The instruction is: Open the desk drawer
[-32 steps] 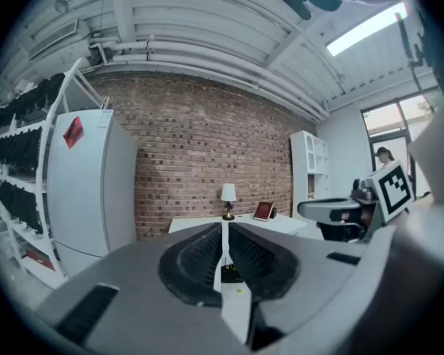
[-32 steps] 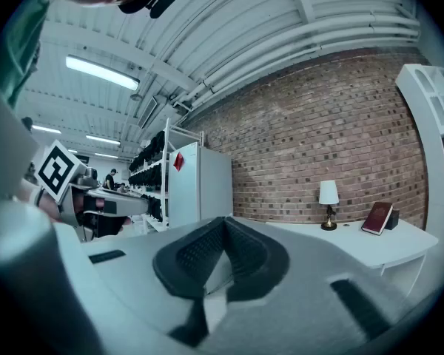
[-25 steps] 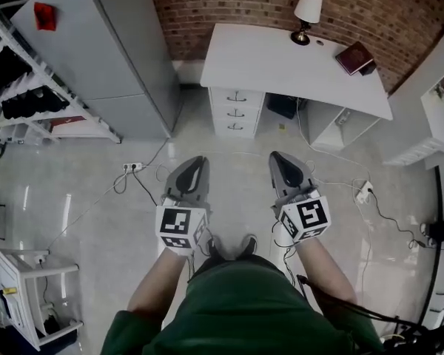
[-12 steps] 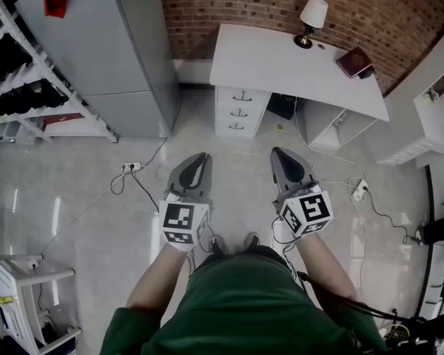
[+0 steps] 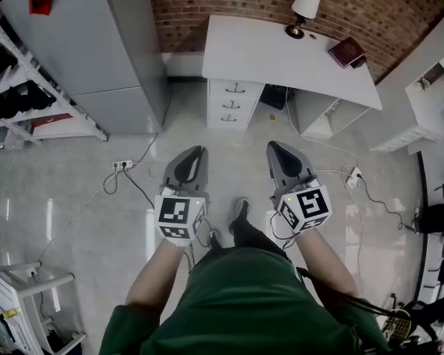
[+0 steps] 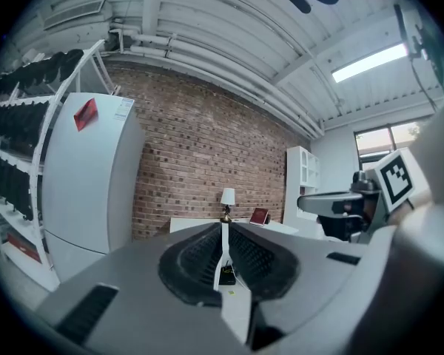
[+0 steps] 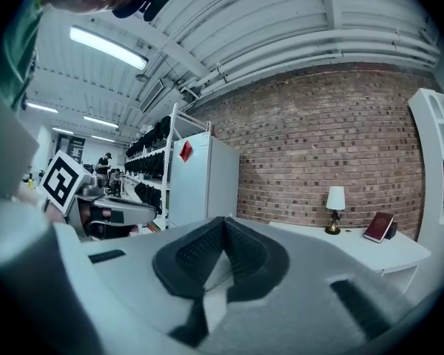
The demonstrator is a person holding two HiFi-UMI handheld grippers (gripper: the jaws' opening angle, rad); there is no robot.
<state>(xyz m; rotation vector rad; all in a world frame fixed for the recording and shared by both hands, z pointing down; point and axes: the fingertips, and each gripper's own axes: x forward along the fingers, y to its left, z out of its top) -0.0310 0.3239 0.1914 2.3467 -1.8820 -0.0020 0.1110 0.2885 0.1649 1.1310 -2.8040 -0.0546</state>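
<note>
The white desk [image 5: 281,54] stands against the brick wall, well ahead of me across the floor. Its drawer stack [image 5: 231,103] has three drawers with dark handles, all closed. My left gripper [image 5: 200,149] and right gripper [image 5: 273,146] are held side by side at waist height, pointing level at the desk and far short of it. Both are shut with nothing between the pads. In the left gripper view the left gripper [image 6: 223,226] lines up with the desk lamp [image 6: 227,197]. In the right gripper view the right gripper [image 7: 223,219] sits left of the desk [image 7: 385,251].
A tall grey cabinet [image 5: 81,43] and a shelving rack [image 5: 15,87] stand at the left. White shelves [image 5: 429,87] are at the right. Power strips and cables [image 5: 122,166] lie on the floor. A lamp [image 5: 305,6] and a red book [image 5: 345,50] sit on the desk.
The person has stepped forward with one foot, carrying both grippers a little nearer the desk. The jaws of both stay shut.
</note>
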